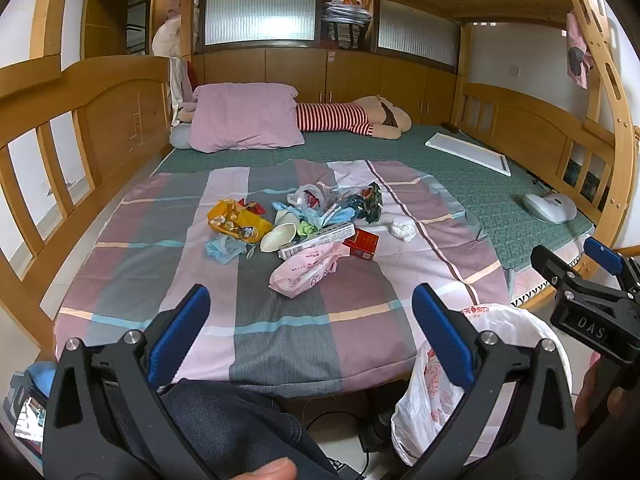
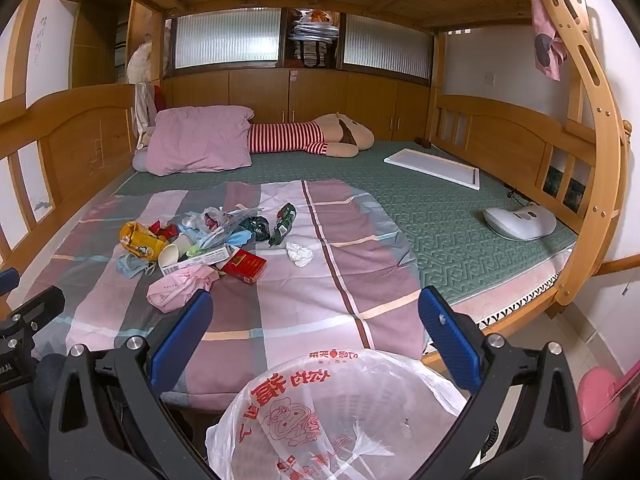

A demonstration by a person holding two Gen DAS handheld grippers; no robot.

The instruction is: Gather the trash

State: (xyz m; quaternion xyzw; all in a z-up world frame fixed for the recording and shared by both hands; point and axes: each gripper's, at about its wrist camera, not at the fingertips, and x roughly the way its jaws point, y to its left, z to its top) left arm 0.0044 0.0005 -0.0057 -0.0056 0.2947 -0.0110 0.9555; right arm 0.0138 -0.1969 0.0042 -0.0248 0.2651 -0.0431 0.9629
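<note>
A: Where's the trash (image 1: pixel 304 224)?
B: Heaped on the checked sheet (image 1: pixel 280 320) on the bed, with a red box (image 2: pixel 244 266) and a white wad (image 2: pixel 300 254) at its right edge.
A: And the tongs?
B: Left tongs (image 1: pixel 310 332) and right tongs (image 2: pixel 316 336) both gape wide, holding nothing. A bag-lined bin (image 2: pixel 340 412) sits just under the right ones.

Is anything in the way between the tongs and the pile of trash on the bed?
Nothing visible. Only bare bedsheet lies between the open left tongs, the open right tongs and the trash pile.
</note>
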